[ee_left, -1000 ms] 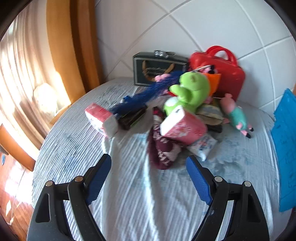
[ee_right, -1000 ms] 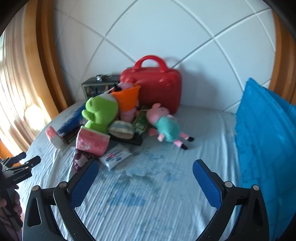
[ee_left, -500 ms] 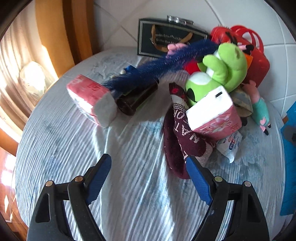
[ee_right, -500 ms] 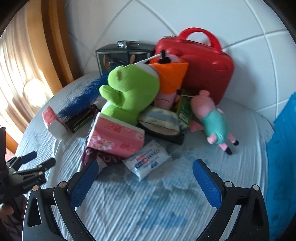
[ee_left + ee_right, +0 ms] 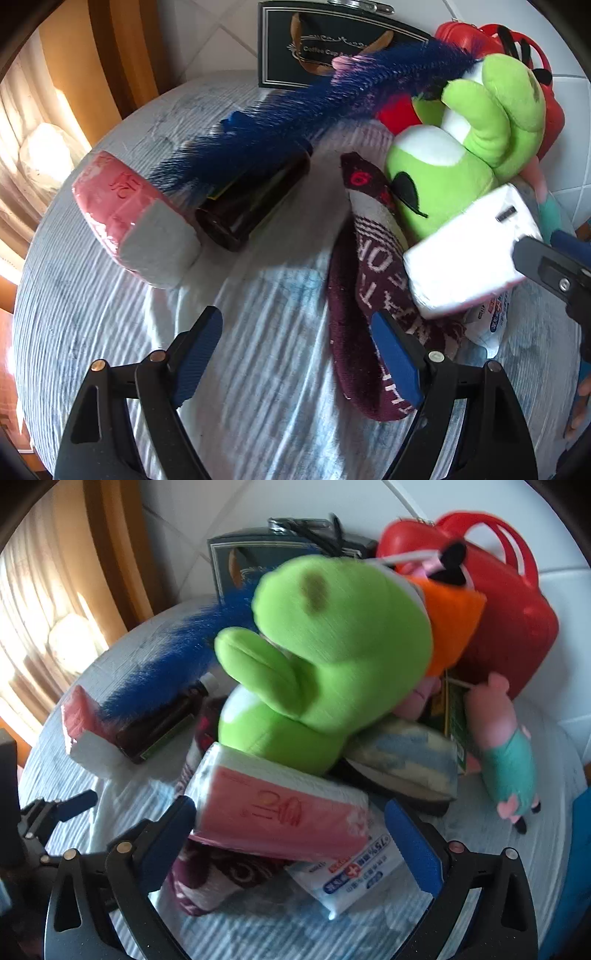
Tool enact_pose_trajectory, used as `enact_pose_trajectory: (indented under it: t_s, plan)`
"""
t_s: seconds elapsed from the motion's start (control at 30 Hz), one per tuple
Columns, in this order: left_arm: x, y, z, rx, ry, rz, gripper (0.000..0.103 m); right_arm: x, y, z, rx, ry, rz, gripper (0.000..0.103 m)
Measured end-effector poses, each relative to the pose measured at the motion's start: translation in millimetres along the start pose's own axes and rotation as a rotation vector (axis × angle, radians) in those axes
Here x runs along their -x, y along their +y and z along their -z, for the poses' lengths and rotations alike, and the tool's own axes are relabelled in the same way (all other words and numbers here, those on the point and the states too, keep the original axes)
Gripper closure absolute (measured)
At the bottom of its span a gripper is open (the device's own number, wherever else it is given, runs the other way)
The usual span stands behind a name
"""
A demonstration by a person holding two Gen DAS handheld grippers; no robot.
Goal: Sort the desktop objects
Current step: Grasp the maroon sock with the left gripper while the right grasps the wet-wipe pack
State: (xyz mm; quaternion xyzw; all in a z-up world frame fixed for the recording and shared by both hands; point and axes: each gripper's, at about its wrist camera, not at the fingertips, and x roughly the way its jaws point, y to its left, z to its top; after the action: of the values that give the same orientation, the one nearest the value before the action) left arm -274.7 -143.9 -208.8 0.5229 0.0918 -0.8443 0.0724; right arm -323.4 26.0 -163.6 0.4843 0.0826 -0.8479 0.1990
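Observation:
A pile of objects lies on the round striped table (image 5: 258, 369). My left gripper (image 5: 299, 354) is open, low over the cloth beside a maroon sock (image 5: 354, 332). Ahead lie a pink tissue pack (image 5: 136, 218), a dark bottle (image 5: 255, 199) and a blue feather duster (image 5: 317, 107). My right gripper (image 5: 291, 838) is open, its fingers on either side of a second pink tissue pack (image 5: 280, 812) under a green plush frog (image 5: 332, 657). A wipes packet (image 5: 351, 878) lies under that pack.
A red case (image 5: 509, 602) and a dark coffee-cup box (image 5: 325, 48) stand at the back against the white wall. A pig plush (image 5: 506, 749) lies right, next to a striped pouch (image 5: 402, 757). A blue bin (image 5: 580, 867) is at the right edge.
Both grippers have moved forward toward the pile. The right one now straddles the pink tissue pack; the left one is closer to the sock and the bottle.

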Motion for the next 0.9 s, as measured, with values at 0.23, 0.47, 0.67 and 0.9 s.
enact_pose_trajectory:
  t_s: [0.23, 0.47, 0.67, 0.9]
  plan:
    - [-4.1, -32.1, -0.2, -0.042, 0.005, 0.070, 0.020, 33.5, -117.7, 67.3, -0.139, 0.078, 0.308, 0.000]
    - [-43.4, -64.8, -8.6, -0.083, 0.090, 0.053, 0.020, 49.6, -160.9, 107.4, -0.268, 0.110, 0.243, 0.000]
    - [-55.6, -50.2, -2.1, -0.002, 0.129, 0.090, 0.033, 36.2, -144.5, 100.1, -0.205, 0.118, 0.184, 0.000]
    - [-26.2, -23.2, 18.6, -0.014, 0.089, 0.071, 0.054, 18.7, -122.6, 79.5, -0.168, 0.108, 0.132, 0.000]
